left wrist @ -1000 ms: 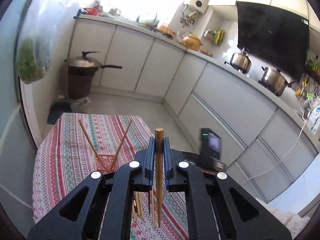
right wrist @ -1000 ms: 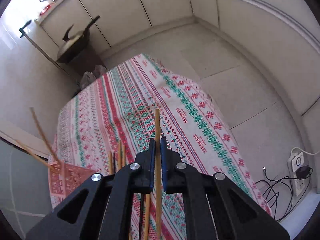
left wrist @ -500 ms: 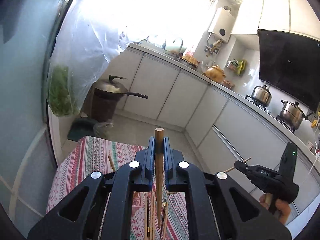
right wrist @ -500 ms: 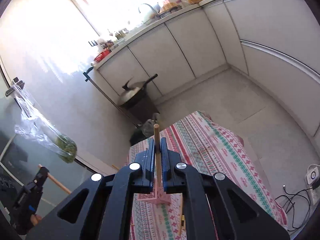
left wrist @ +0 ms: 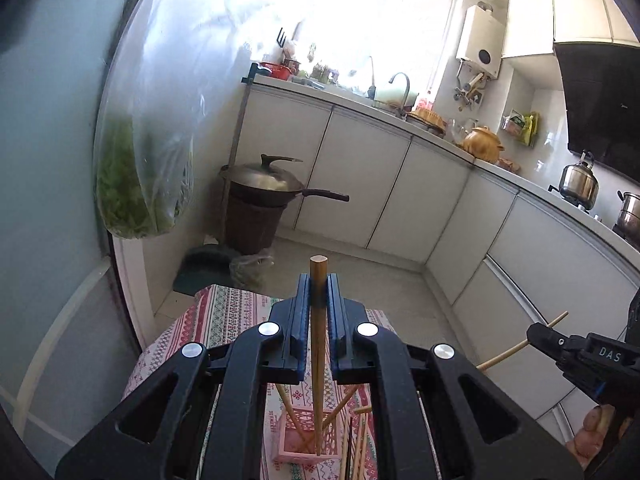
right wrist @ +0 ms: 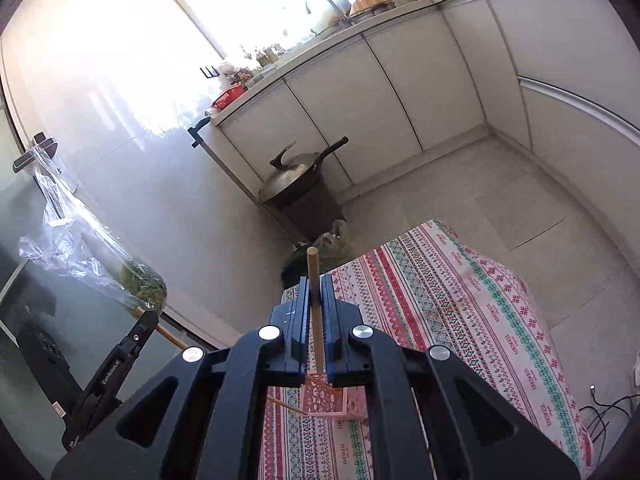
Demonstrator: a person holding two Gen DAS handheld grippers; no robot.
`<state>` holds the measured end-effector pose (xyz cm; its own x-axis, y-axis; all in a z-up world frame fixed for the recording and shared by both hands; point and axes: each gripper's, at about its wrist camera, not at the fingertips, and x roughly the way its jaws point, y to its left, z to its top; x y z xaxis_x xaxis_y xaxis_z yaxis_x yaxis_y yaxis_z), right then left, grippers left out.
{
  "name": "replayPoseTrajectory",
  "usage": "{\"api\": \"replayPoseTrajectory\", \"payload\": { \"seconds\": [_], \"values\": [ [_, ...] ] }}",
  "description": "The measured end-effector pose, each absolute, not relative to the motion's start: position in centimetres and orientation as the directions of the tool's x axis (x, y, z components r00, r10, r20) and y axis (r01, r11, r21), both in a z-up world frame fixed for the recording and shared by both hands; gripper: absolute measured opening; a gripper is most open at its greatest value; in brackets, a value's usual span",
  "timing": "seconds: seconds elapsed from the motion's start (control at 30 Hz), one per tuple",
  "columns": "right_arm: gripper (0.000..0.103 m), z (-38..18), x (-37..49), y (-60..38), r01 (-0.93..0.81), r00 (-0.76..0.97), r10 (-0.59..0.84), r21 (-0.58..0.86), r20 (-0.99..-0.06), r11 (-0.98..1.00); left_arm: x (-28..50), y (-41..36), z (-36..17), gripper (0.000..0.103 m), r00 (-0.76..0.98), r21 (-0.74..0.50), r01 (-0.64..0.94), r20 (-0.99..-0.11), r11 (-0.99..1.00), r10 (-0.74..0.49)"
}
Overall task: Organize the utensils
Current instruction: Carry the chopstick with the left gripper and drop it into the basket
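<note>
My left gripper [left wrist: 319, 286] is shut on a wooden chopstick [left wrist: 318, 344] held upright, its lower end over the pink lattice holder [left wrist: 298, 438], which has two chopsticks leaning in it. Loose chopsticks [left wrist: 356, 444] lie on the cloth beside the holder. My right gripper [right wrist: 315, 290] is shut on another wooden chopstick [right wrist: 315, 312], also above the pink holder [right wrist: 326, 400]. Each gripper shows in the other's view: the right one [left wrist: 580, 356] at the right edge, the left one [right wrist: 120, 356] at the lower left.
A small table with a striped patterned cloth [right wrist: 460, 312] is below. A lidded wok on a dark bin [left wrist: 264, 192] stands past it. A hanging plastic bag of greens [left wrist: 136, 168] is at the left. White cabinets [left wrist: 400, 184] line the far wall.
Both grippers have lifted and tilted up from the table with their chopsticks still gripped. The views now take in the kitchen, and the holder sits lower under the fingers.
</note>
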<state>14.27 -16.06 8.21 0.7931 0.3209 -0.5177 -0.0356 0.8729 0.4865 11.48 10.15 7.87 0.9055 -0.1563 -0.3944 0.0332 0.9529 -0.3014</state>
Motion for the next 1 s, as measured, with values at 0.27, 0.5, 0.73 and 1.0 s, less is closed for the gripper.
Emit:
{"api": "replayPoseTrajectory", "payload": {
  "seconds": [0.27,0.5,0.73,1.0],
  "values": [
    [0.006,7.4,14.8,-14.7,-0.044,0.782,0.305,0.441,-0.543,0.896,11.8,11.0,5.0,0.019,0.898,-0.361,0.051,-0.391,0.931,-0.201],
    [0.006,7.5,14.5,-12.8,-0.066,0.783,0.296,0.399,-0.548,0.914,9.5,12.3,7.3,0.022,0.923,-0.352,0.045,-0.344,0.935,-0.174],
    [0.007,5.0,16.3,-9.8,-0.085,0.741,0.311,0.377,-0.594,0.922,10.3,12.0,6.2,0.023,0.895,-0.308,0.029,-0.416,0.951,-0.162],
    [0.027,3.4,16.2,-7.9,-0.075,0.761,0.236,0.279,-0.604,0.957,10.7,11.4,4.8,0.037,0.862,-0.254,-0.007,-0.491,0.967,-0.123]
  ]
}}
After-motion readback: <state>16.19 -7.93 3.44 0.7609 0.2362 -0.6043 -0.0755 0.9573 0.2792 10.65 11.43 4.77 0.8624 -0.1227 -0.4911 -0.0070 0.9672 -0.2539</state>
